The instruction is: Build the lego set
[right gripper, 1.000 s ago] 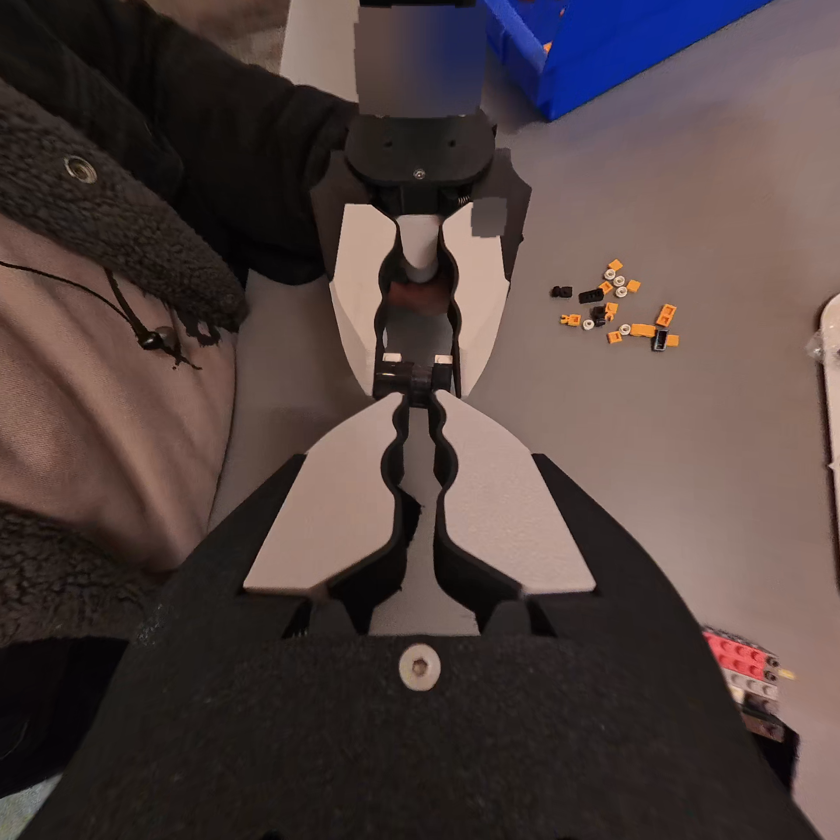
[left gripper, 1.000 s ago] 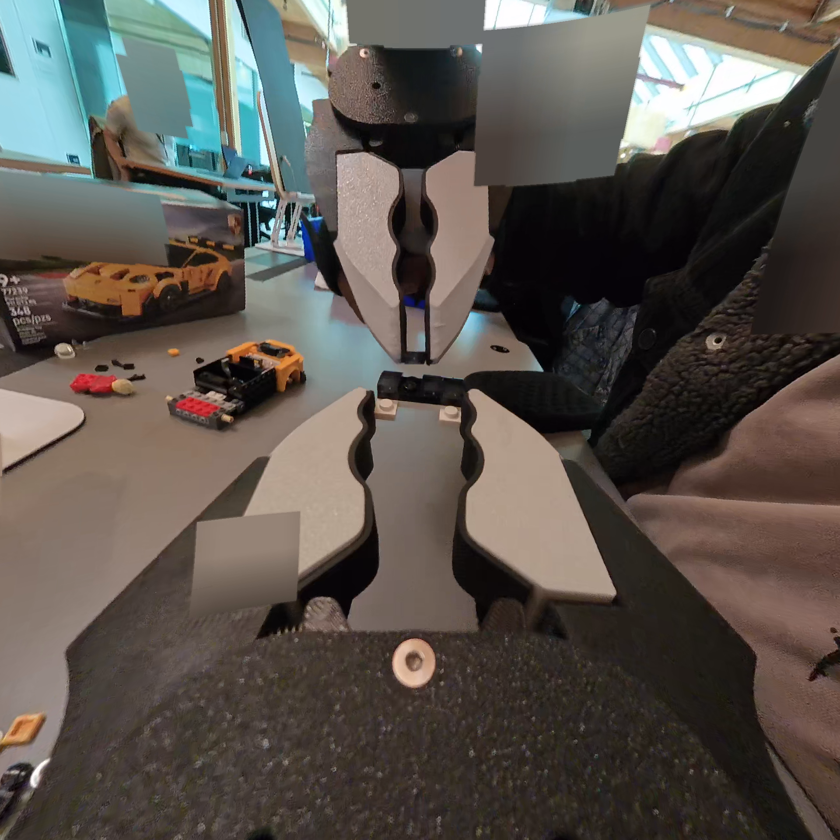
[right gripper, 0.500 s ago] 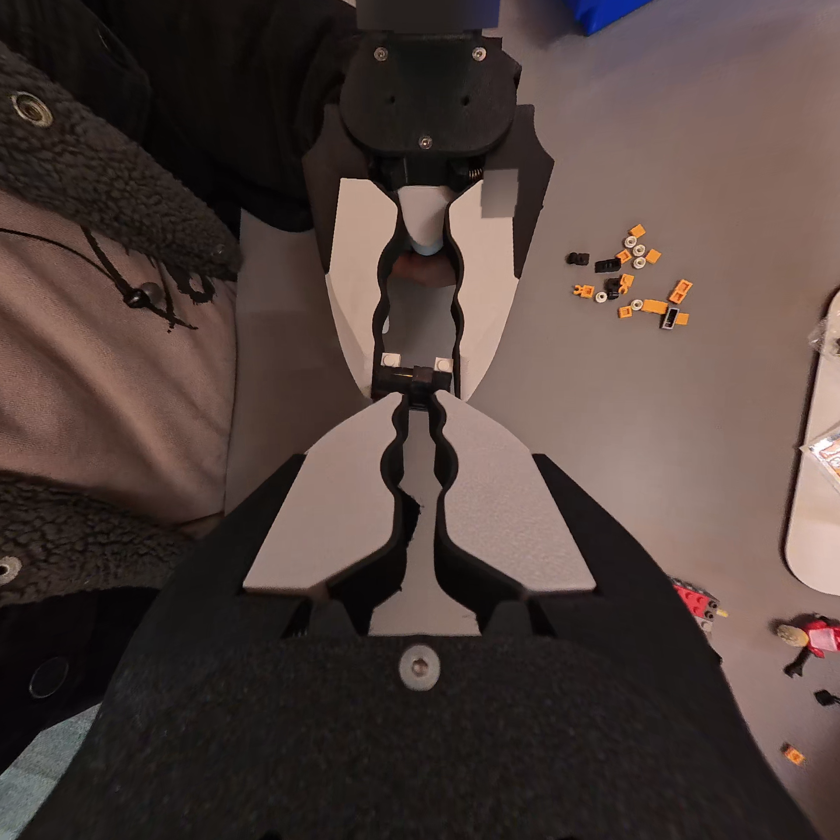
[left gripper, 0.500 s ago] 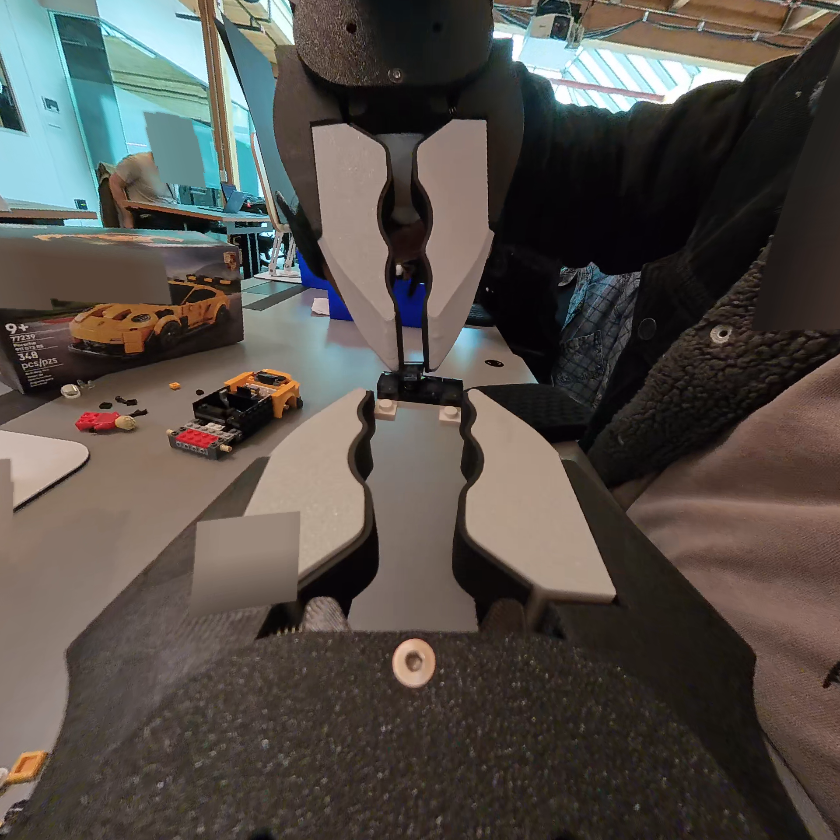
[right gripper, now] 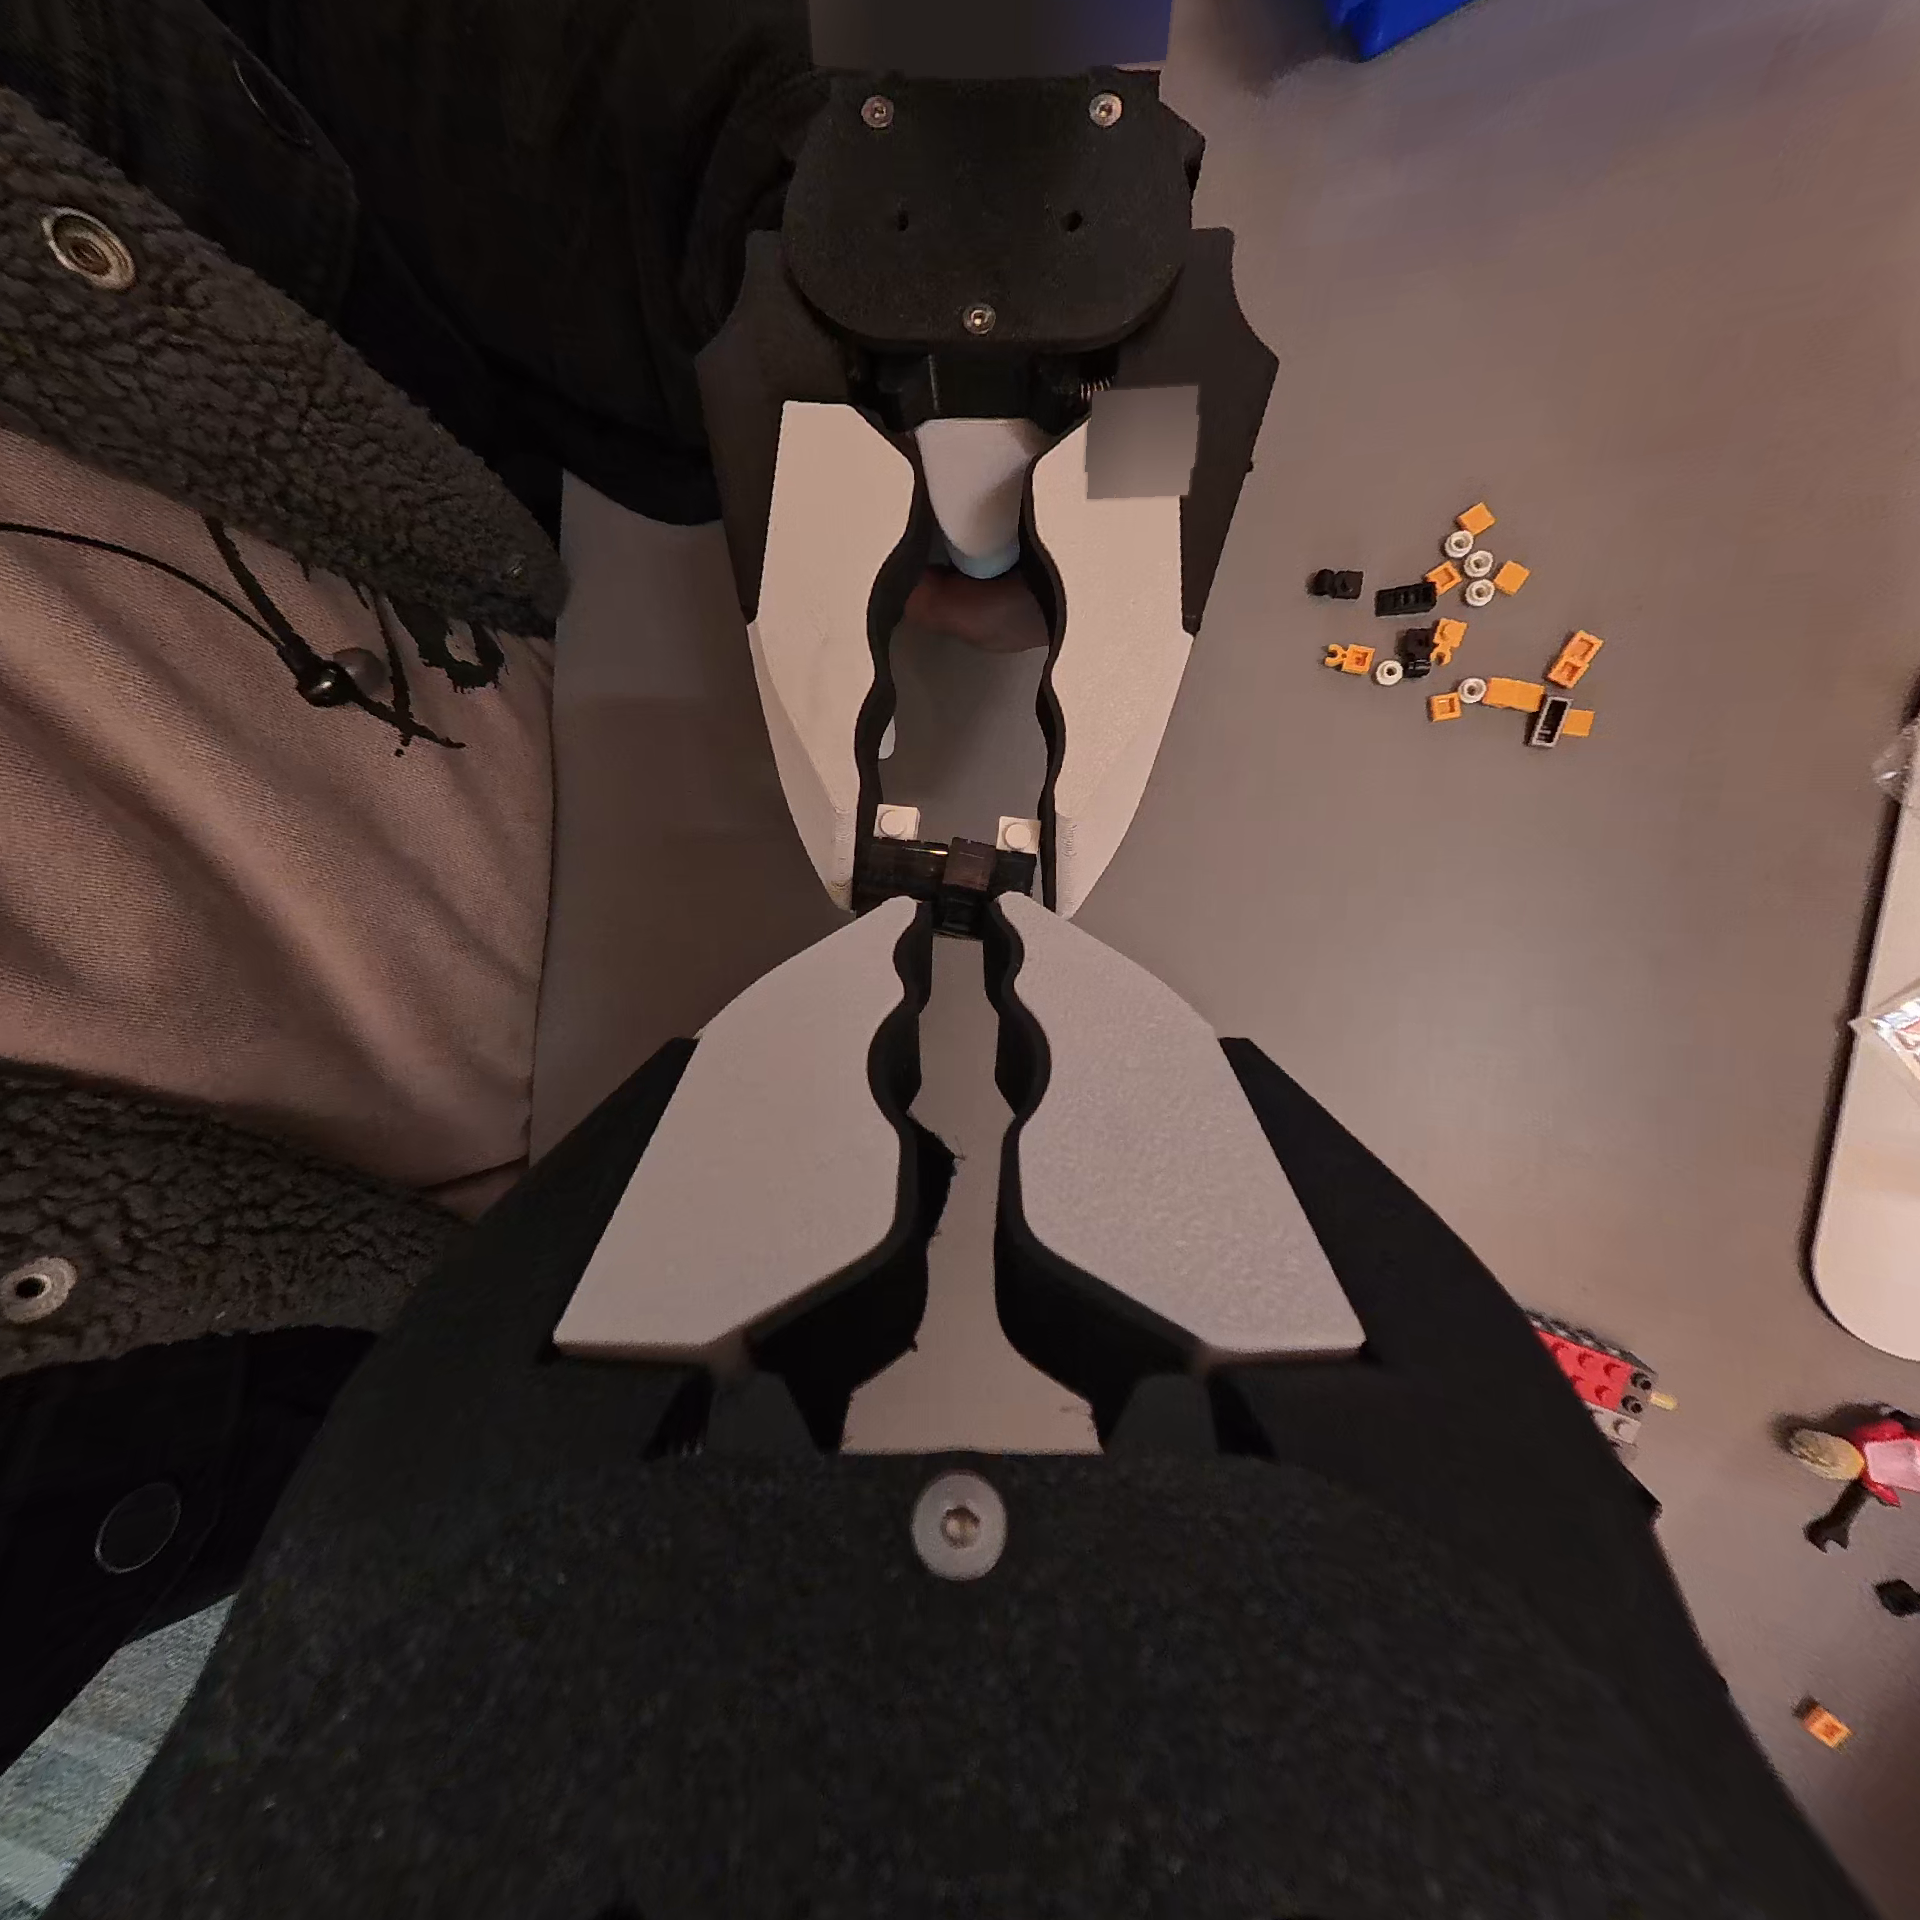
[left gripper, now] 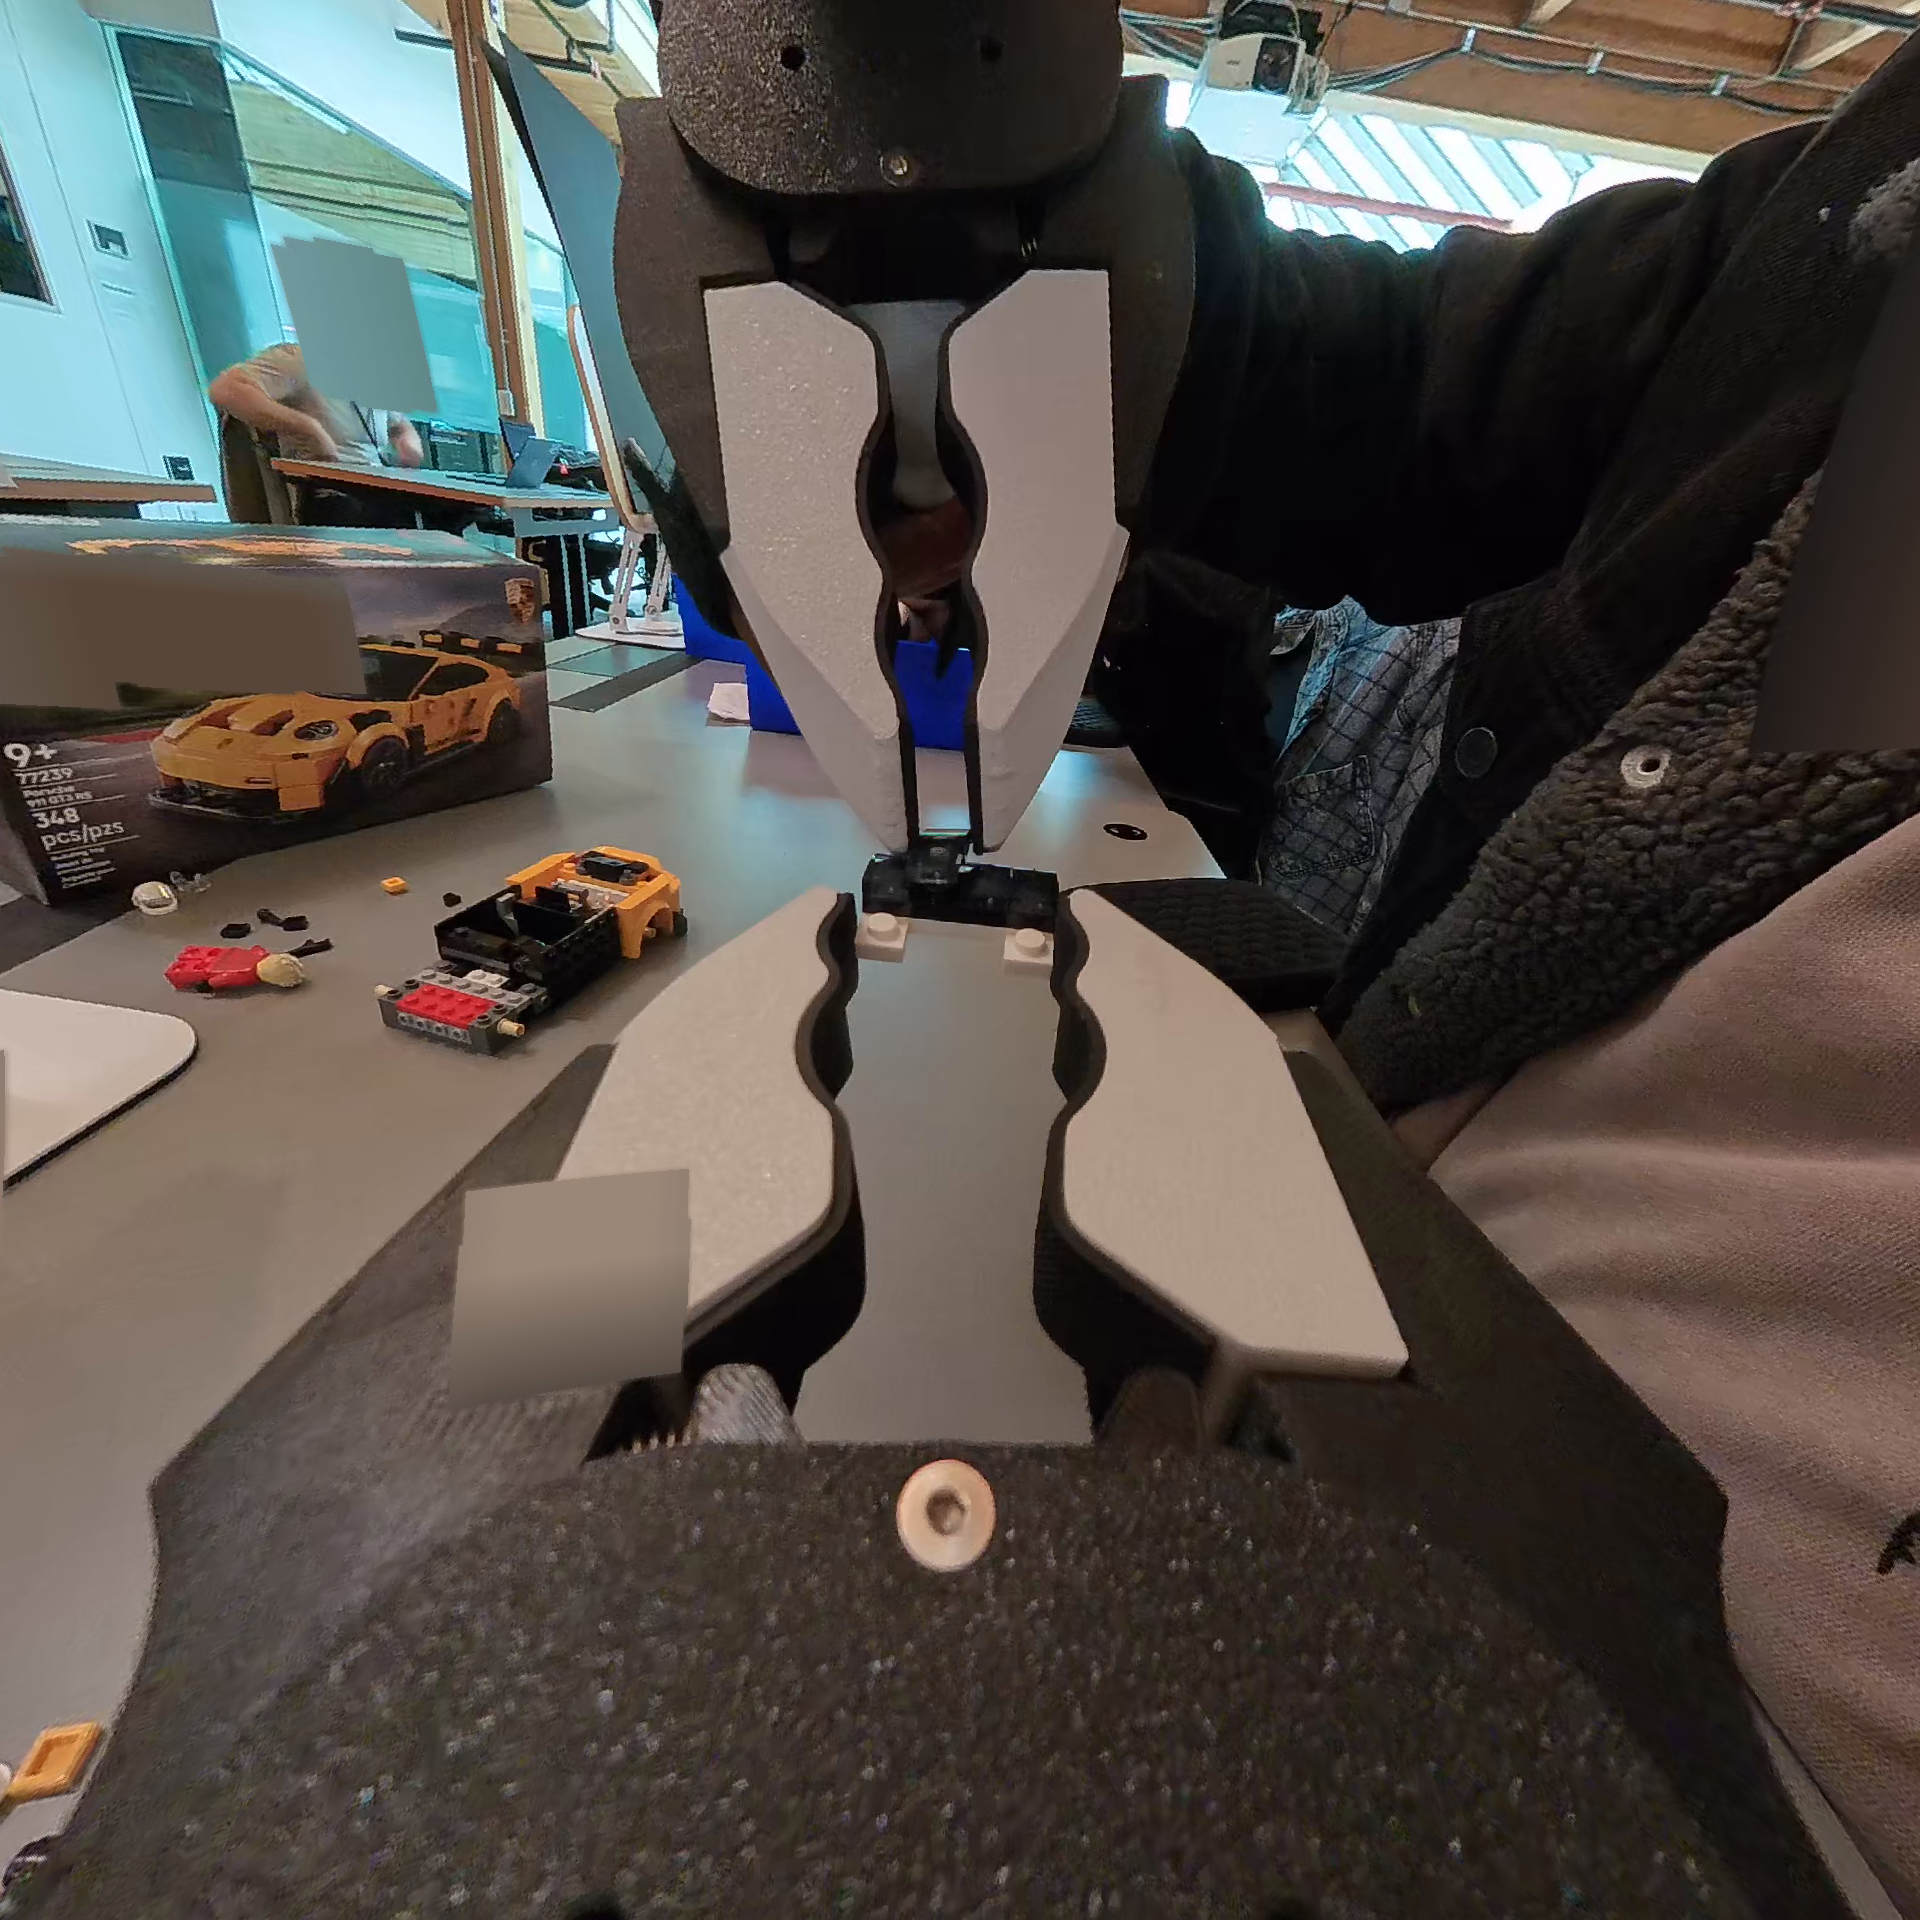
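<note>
Lego sub-assembly [left gripper: 958, 896], a black bar with two white studs, sits clamped crosswise at my left gripper's [left gripper: 956, 920] tips, above the table [left gripper: 312, 1143]. Left wrist view: right gripper [left gripper: 943, 836] comes down from above, nearly closed, pinching a small black piece [left gripper: 935, 864] onto the bar. Half-built car [left gripper: 535, 945] and set box [left gripper: 270, 696] sit well off to the left.

Right wrist view: same junction, small black piece [right gripper: 961, 896] meets the bar [right gripper: 902, 891] mid-span; loose orange and black parts [right gripper: 1455, 623] lie apart. Risk: off-axis push twists the bar out of my left grip, or studs misalign and the piece pops off.
</note>
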{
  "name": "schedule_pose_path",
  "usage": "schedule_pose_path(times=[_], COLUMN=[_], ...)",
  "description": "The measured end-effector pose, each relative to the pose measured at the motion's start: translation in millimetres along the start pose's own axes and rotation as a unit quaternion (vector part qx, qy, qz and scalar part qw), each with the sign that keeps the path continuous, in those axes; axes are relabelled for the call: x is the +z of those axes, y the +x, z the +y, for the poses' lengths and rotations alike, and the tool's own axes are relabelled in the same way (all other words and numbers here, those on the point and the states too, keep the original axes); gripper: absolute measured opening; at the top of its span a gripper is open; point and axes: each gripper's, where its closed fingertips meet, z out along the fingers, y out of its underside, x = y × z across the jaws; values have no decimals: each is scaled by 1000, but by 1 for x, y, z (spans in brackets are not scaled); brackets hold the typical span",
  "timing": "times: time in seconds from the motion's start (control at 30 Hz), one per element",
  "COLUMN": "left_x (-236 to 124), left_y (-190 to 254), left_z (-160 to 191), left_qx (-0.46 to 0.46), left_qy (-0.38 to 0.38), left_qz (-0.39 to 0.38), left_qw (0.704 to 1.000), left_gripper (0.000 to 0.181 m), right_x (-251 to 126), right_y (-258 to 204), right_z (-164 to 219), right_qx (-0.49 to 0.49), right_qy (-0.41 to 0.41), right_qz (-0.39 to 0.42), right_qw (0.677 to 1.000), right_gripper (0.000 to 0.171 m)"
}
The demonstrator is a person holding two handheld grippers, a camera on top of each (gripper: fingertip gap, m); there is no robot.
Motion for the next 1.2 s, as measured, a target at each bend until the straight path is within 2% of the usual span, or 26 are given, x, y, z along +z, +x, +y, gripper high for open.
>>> schedule_pose_path(times=[0.7,0.9,1.07,1.2], left_x=[-1,-2,-4,-4], left_y=[2,1,0,-1], left_z=[-5,-7,-10,-8], left_qx=[-12,-15,-36,-49], left_qy=[19,22,26,22], left_qz=[11,10,13,16], left_qw=[1000,1000,999,998], left_gripper=[35,35,35,35], right_x=[-4,-15,-15,-11], right_y=[-3,-7,-10,-6], right_z=[-5,-13,-2,-2], right_qx=[-18,-47,-192,-304], right_qy=[-6,40,84,119], right_qz=[2,10,107,238], right_qw=[1000,998,972,915], right_gripper=[11,11,19,26])
